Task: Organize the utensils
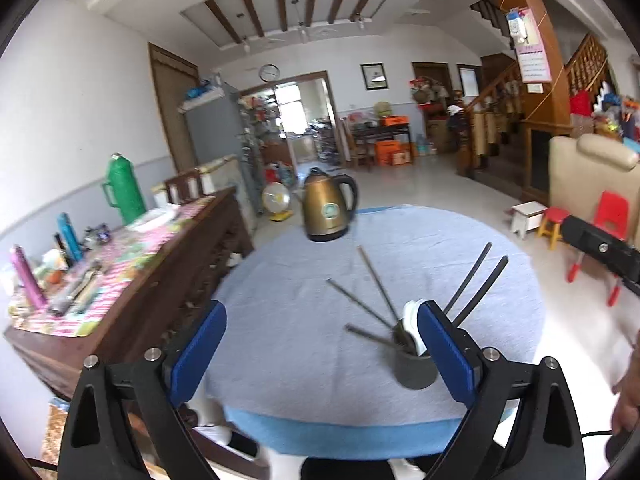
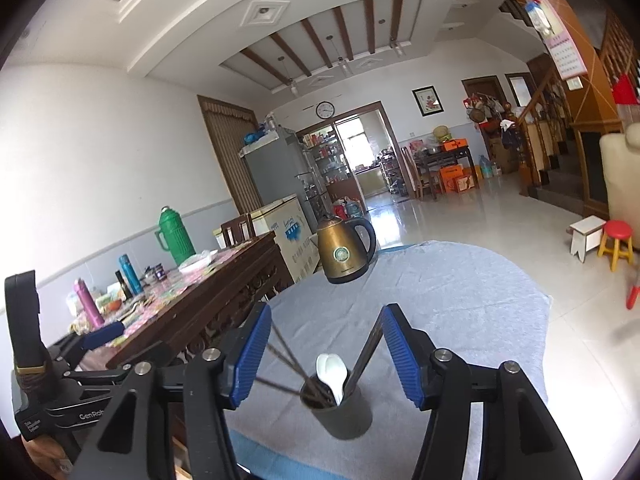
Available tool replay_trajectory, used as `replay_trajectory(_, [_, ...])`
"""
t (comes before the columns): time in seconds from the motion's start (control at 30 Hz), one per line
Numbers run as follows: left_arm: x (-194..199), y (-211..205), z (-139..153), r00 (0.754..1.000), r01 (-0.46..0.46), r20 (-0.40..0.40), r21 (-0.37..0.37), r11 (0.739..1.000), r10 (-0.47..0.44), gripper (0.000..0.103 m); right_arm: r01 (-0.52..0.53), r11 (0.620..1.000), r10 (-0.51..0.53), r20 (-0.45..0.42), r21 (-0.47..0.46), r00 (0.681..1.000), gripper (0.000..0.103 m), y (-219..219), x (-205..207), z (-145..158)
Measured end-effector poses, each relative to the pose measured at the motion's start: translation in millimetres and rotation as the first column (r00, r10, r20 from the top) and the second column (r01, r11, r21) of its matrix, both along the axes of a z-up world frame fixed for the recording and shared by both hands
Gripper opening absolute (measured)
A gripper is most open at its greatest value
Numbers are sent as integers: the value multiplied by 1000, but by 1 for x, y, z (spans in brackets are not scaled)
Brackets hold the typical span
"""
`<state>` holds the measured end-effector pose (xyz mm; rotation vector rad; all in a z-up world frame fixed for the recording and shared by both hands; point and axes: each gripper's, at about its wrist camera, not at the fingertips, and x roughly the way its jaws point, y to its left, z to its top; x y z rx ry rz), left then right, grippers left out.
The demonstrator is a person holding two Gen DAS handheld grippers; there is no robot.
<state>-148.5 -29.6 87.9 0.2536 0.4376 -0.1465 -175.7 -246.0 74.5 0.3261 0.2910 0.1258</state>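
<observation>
Right wrist view: cup of utensils sits between my open jaws

Right gripper (image 2: pixel 326 354) stands part open and empty, with the cup (image 2: pixel 340 414) low between its pads, touching neither. In it lean thin chopsticks (image 2: pixel 366 354), fanning out past both pads, and a white spoon (image 2: pixel 332 376). I judge the sticks light, stiff and slick, best pinched mid-shaft; the spoon looks glazed and breakable, so take its handle gently. The cup may tip if a stick is levered sideways.

Left gripper (image 1: pixel 322 350) is wide open and empty, the cup just inside its right-hand pad. Beyond both jaws stands a kettle (image 2: pixel 346 252) on the cloth (image 2: pixel 472 304), well clear. To their left is a cluttered table (image 2: pixel 224 292)
</observation>
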Motion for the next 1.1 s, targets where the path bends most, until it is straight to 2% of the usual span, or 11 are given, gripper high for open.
replay_trajectory(0.1, [-15,5,2,999,-46,14,0,999,46,101,11,1000,-11,-2,-26,1000,67,5,-19,3])
replay_trajectory(0.23, [-23,7,5,996,-78,40,0,997,78,101,40,997,-41,-19,-62,999,76,12,-39,5])
replay_trajectory(0.47, [-25,12,3,995,-99,21,-9,995,99,101,69,991,-76,-49,-118,996,81,26,-48,6])
replay_trajectory(0.57, [-30,14,0,993,-115,35,6,993,115,101,90,985,-100,-61,-147,993,81,33,-47,3])
replay_trajectory(0.7, [-28,19,-4,993,-122,10,1,993,122,101,79,987,-94,-112,-138,989,81,40,-41,-7])
replay_trajectory(0.87, [-29,24,-9,990,-144,-9,-5,990,144,101,79,980,-109,-157,-183,982,81,51,-40,-20])
replay_trajectory(1.1, [-28,30,-12,988,-157,-15,-11,988,156,101,89,975,-120,-149,-203,982,81,58,-46,-22])
